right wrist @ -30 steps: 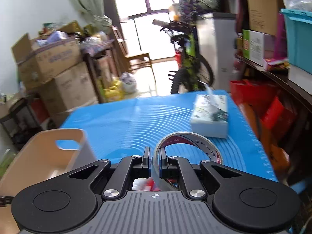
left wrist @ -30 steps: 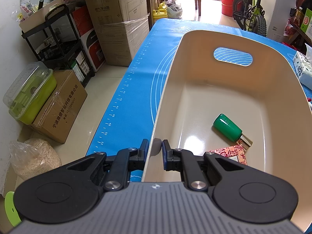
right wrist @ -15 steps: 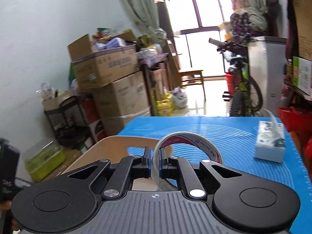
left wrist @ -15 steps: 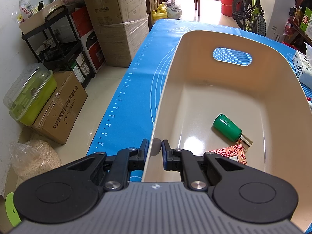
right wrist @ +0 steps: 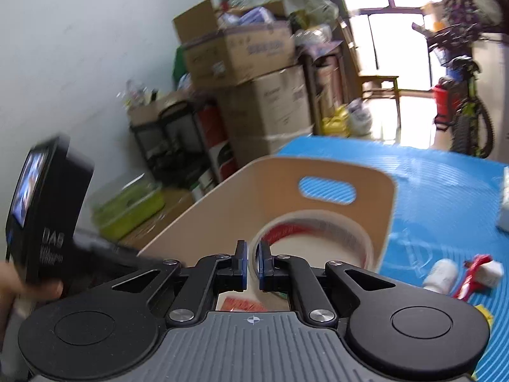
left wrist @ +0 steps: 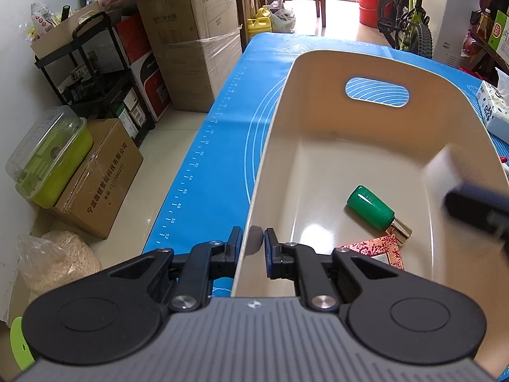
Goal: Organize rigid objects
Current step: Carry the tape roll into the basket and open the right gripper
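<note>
My left gripper (left wrist: 251, 243) has its jaws clamped on the near-left wall of the bin (left wrist: 318, 73), steadying it on the blue-matted counter (left wrist: 222, 133). My right gripper (right wrist: 253, 265) has its jaws pinched tight on the rim of the tape roll (right wrist: 318, 226), which hangs in front of them, over the bin's near end as far as the blurred right wrist view lets me judge. In the bin lie a green bottle (left wrist: 370, 207) and a red patterned box (left wrist: 378, 248) (both toward the near right). To do this step well, I'd bring the roll lower over the bare floor in the bin's middle, clear of the bottle, level it so it lands flat instead of rolling, and only then part the jaws. I'd leave the left grip in place so the bin doesn't slide. A white bottle (right wrist: 440, 275) and a red-and-white packet (right wrist: 483, 270) wait on the counter, right of the bin.
</note>
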Motion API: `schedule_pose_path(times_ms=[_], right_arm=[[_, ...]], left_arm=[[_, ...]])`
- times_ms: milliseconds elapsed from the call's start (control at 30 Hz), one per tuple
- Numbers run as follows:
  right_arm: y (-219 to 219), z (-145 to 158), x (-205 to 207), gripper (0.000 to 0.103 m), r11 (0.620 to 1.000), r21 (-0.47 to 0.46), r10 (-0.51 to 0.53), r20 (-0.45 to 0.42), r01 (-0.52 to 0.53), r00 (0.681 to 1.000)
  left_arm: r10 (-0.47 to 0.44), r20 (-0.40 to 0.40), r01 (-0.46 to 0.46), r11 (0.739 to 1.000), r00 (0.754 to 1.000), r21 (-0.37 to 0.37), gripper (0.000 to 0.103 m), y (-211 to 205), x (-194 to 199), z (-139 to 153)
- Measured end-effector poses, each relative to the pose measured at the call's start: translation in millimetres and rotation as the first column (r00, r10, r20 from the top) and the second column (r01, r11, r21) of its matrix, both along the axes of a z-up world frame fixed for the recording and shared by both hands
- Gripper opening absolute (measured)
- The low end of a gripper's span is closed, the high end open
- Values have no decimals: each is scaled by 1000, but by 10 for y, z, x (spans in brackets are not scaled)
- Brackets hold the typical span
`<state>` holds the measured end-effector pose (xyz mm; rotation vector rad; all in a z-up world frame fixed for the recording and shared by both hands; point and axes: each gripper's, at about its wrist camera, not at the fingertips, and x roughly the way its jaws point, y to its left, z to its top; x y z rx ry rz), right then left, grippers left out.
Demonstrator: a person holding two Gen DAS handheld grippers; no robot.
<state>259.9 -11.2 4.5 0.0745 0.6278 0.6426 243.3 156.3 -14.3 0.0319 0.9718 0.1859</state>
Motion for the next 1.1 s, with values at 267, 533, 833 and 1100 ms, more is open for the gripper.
schedule_pose_path(times_ms=[267,533,833,1100], right_arm=[[244,-227,-7,19,991,-99,75,-141,-89,987],[157,-212,-98,52,991,-96,82,-156,-97,984],[-82,-43,-120,73,997,-75,19,-125,-28,992],[-492,148,-50,74,997,-24,-71,-100,69,992]], left_arm=[[-2,-1,2,1000,1000,-3,16,7,2,18],[-10,3,10,1000,1000,-10,16,5,3,25],[-4,-5,4,1000,1000,-8,16,9,5,7],[-3,-5,3,1000,1000,-10,16,6,3,0]])
